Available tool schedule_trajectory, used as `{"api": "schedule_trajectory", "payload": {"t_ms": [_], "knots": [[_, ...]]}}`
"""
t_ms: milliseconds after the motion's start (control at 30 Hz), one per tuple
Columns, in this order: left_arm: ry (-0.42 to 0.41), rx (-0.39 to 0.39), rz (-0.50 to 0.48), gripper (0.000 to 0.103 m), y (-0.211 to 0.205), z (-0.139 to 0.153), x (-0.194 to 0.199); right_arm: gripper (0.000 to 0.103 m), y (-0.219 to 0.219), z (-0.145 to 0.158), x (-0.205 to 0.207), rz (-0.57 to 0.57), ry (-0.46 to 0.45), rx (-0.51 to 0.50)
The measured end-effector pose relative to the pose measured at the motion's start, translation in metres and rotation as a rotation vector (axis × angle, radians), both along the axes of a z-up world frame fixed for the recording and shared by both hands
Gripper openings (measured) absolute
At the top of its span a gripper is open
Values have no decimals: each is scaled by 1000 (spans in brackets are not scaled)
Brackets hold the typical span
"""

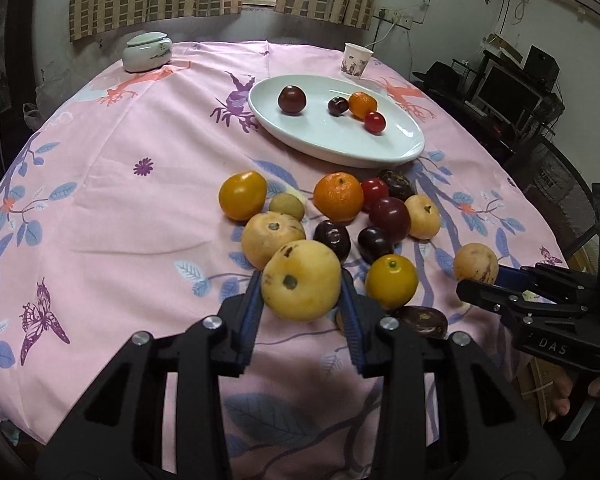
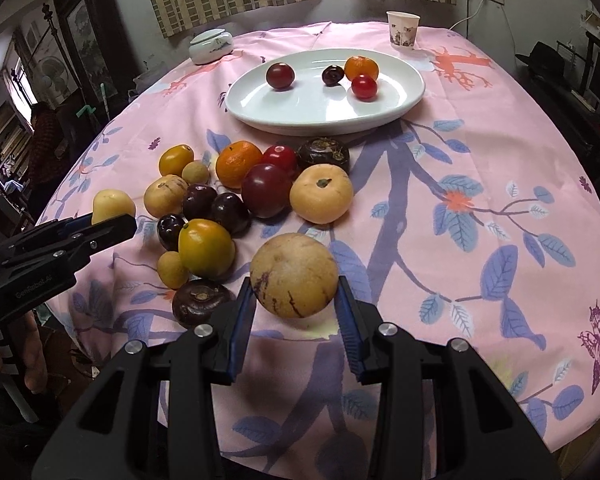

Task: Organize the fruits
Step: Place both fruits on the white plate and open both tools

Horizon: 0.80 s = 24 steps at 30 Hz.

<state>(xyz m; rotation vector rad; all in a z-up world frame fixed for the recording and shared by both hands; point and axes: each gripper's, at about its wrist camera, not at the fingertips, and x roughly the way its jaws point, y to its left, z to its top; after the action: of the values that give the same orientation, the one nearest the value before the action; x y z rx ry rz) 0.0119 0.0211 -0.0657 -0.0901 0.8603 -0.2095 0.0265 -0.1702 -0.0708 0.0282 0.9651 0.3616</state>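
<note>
My left gripper (image 1: 302, 300) is shut on a pale yellow round fruit (image 1: 300, 280), held just above the pink cloth; it also shows in the right wrist view (image 2: 112, 206). My right gripper (image 2: 296, 300) is shut on a tan fruit with purple streaks (image 2: 294, 274), seen in the left wrist view (image 1: 476, 262) too. A pile of loose fruits (image 2: 236, 196) lies between them: oranges, plums, tomatoes, yellow fruits. The white oval plate (image 2: 320, 114) beyond holds a plum (image 2: 279, 76), a dark cherry-like fruit (image 2: 333, 75), an orange (image 2: 362, 67) and a red tomato (image 2: 364, 87).
A paper cup (image 2: 403, 28) and a lidded ceramic jar (image 2: 211, 46) stand at the table's far edge. The round table carries a pink patterned cloth (image 2: 480, 152). Furniture and a monitor (image 1: 504, 92) stand at the right; curtains hang behind.
</note>
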Motion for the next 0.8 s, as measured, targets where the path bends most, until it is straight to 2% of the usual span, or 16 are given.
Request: {"api": "schedule_trajectory", "payload": {"t_ms": [233,433,567,700,800], "knots": [[-7,-10,-13,37,2,7,-7,41,-2,4,-2,-7,-11,9],[-37,0,-42,37,-1,28,11,40,-1,16,13,22,-16,15],[-38,17,-68,37,-9,48,56,40,0,34,47,39,-47,-16],[3,17,-61,38,-18,61,130,40,-3,52,107,23,-79,-53],[44,9,-56,38,-30,61,186,40,-9,54,155,-26,-109,-71]]}}
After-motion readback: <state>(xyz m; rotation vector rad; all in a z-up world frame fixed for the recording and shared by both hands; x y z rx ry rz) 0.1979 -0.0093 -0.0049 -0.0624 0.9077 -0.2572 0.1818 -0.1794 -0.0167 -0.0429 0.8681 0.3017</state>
